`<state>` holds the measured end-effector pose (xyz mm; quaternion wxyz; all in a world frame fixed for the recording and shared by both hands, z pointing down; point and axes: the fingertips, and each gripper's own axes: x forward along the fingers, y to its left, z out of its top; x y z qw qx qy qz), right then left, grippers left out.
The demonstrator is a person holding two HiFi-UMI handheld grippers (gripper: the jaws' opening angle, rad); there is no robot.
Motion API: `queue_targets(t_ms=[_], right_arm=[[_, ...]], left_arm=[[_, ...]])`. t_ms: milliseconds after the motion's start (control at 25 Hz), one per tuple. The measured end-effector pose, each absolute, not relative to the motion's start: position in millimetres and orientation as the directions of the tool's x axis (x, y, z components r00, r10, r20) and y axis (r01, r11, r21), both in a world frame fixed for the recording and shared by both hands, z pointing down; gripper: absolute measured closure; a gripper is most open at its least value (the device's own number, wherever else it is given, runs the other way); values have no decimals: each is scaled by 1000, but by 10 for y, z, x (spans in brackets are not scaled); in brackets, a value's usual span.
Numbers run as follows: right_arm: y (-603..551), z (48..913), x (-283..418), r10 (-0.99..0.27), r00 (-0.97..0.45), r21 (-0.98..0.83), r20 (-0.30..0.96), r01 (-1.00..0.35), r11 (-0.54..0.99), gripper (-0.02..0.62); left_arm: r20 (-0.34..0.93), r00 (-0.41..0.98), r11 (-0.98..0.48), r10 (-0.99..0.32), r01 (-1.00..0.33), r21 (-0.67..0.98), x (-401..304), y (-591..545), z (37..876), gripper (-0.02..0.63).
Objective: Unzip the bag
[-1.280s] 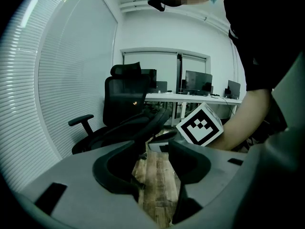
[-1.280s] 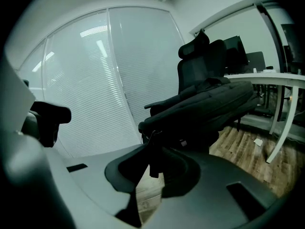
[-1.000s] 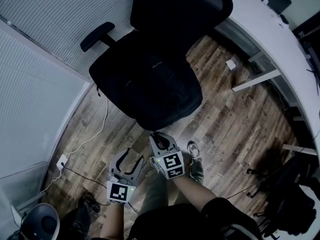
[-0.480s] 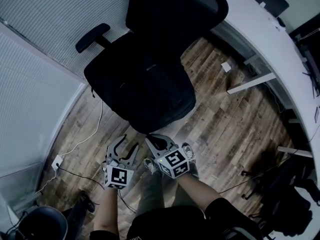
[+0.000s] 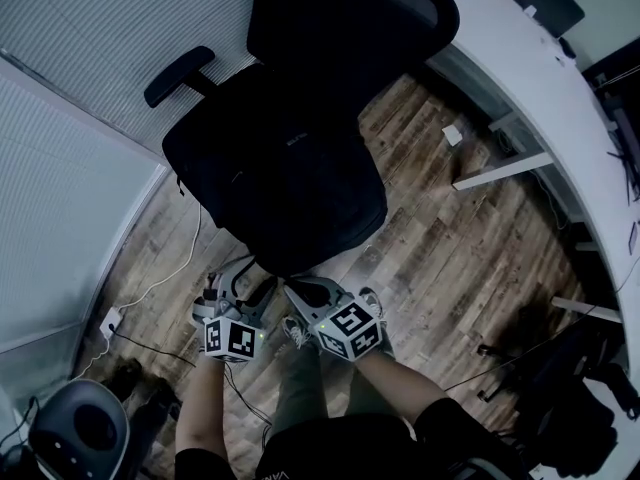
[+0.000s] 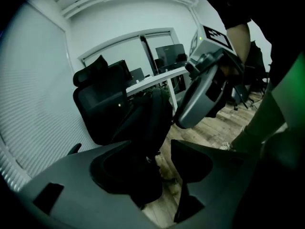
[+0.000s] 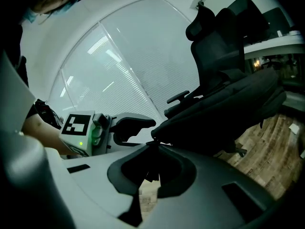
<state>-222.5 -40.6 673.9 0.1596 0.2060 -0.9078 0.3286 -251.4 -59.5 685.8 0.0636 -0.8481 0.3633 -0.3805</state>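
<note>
At the lower left of the head view the left tool (image 5: 240, 286) is spreading its jaws wide. Nothing is between them, and its own view shows only wood floor (image 6: 164, 173) and the bag beyond the gap. Just right of it, the right tool (image 5: 298, 290) is closed to a thin pinch against the bag's near edge.

The bag (image 5: 275, 168) is a black backpack lying flat on the seat of the office chair (image 5: 350, 18), in the middle of the frame. A pale worktop (image 5: 560, 78) curves down the upper right.

By my reading the bag is soft fabric that sags and looks only partly filled. It is light enough to slide or bunch on the seat when tugged. A zip on cloth like that will probably bind unless the fabric is held taut. The sensible holds are the small pull itself and a fold of cloth or a strap close behind it, for the open tool to steady.

The head view gives the layout, but the bag there is one dark mass with no zip line to pick out. The right gripper view shows what it cannot. The bag narrows to a point exactly at the closed tips, and a small dark piece hangs in the hollow below, possibly a pull. It is too dim to be certain.
</note>
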Motion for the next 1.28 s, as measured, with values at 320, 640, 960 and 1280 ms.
queue_targets(t_ms=[320,640,960,1280], right_arm=[[-460,6663,-2172,-211,-892,-588,401,-427,688,546],[-519,6570,-2050,-144,-906,-617,398,-381,689,546],[-578,6480,-1807,-76,-910,-632,407,-340,697,546],[-639,6445,-1639,-3,-911,-630,413,-288,721,546]], left_arm=[[579,435,-724,-689,-444,-528,-2248,-764,6820,392],[587,379,-696,-715,-455,-555,-2177,-810,6768,497],[600,323,-668,-732,-513,-539,-2129,-821,6732,509],[605,281,-638,-745,-564,-524,-2111,-823,6716,509]])
